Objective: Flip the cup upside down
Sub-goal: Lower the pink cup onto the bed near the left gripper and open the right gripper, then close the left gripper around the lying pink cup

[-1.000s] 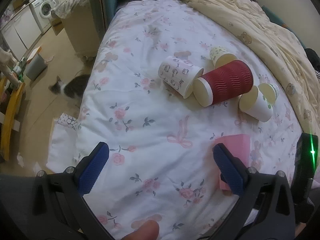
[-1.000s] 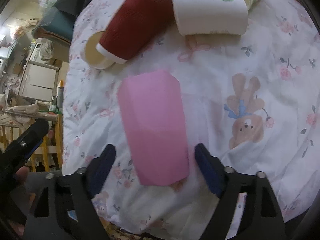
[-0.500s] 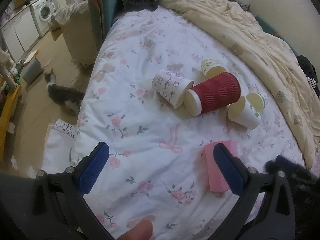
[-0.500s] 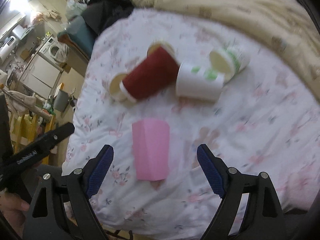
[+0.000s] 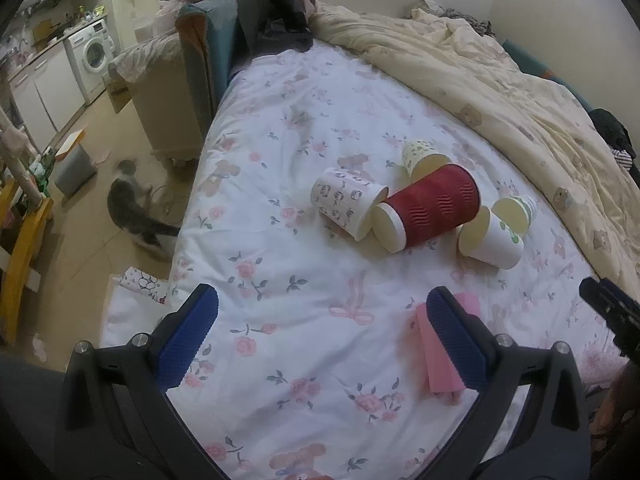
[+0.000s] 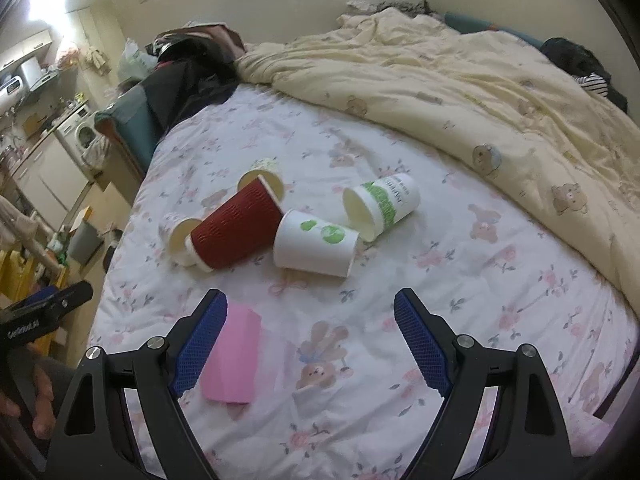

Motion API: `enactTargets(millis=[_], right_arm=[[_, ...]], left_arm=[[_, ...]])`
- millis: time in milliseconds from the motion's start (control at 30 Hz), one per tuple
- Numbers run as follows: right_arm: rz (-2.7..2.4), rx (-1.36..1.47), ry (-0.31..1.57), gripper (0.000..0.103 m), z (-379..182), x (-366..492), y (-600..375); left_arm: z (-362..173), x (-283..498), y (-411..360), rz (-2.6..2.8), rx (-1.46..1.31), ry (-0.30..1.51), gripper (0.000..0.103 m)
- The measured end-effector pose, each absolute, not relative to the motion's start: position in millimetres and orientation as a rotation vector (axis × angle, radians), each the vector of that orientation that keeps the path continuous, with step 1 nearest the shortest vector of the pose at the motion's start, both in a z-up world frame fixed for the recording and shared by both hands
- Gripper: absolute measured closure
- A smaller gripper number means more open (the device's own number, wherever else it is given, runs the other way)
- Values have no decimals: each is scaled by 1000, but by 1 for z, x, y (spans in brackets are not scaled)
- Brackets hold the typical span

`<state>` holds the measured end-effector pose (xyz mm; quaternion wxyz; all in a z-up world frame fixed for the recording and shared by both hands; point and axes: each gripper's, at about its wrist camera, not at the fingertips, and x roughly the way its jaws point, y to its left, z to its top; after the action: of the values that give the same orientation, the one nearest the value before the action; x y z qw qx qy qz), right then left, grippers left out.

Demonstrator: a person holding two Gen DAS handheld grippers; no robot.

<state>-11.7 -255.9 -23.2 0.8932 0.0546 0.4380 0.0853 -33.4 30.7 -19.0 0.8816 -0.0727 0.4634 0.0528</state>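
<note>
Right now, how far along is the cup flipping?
Done: the pink cup stands upside down near the bed's front edge. In hand: nothing; left gripper and right gripper are both open. Left: the red ribbed cup and the four paper cups around it lie on their sides.

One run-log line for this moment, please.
left gripper: open, empty | right gripper: open, empty | red cup: lying on bed | flip: not done

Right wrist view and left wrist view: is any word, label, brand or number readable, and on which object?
Green-banded white paper cup: dark print beside the band, too small to read.
Black body of the left tongs: white lettering, too blurred to read.
White paper cup with dark motifs: pictures only, no words legible.
Ribbed red paper cup: none.
</note>
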Motion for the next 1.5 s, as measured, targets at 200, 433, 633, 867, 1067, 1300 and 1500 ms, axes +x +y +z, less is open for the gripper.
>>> enactTargets(millis=[200, 433, 633, 867, 1067, 1300, 1500], right_arm=[[146, 142, 889, 15, -18, -14, -267], [70, 200, 933, 15, -23, -11, -288], [53, 212, 939, 15, -22, -10, -296], [49, 273, 964, 15, -24, -7, -309], [30, 248, 953, 15, -20, -8, -313], [48, 249, 979, 15, -25, -4, -308], [67, 225, 1001, 15, -30, -1, -301]], left_arm=[[-19, -34, 21, 102, -118, 965, 0], [-21, -21, -1, 70, -105, 1078, 0], [-35, -9, -46, -12, -127, 1194, 2], [-75, 1, -87, -14, -125, 1297, 8], [-112, 4, -109, -22, -105, 1391, 14], [-123, 8, -116, -5, -63, 1387, 35], [-115, 8, -113, -21, -85, 1389, 48]])
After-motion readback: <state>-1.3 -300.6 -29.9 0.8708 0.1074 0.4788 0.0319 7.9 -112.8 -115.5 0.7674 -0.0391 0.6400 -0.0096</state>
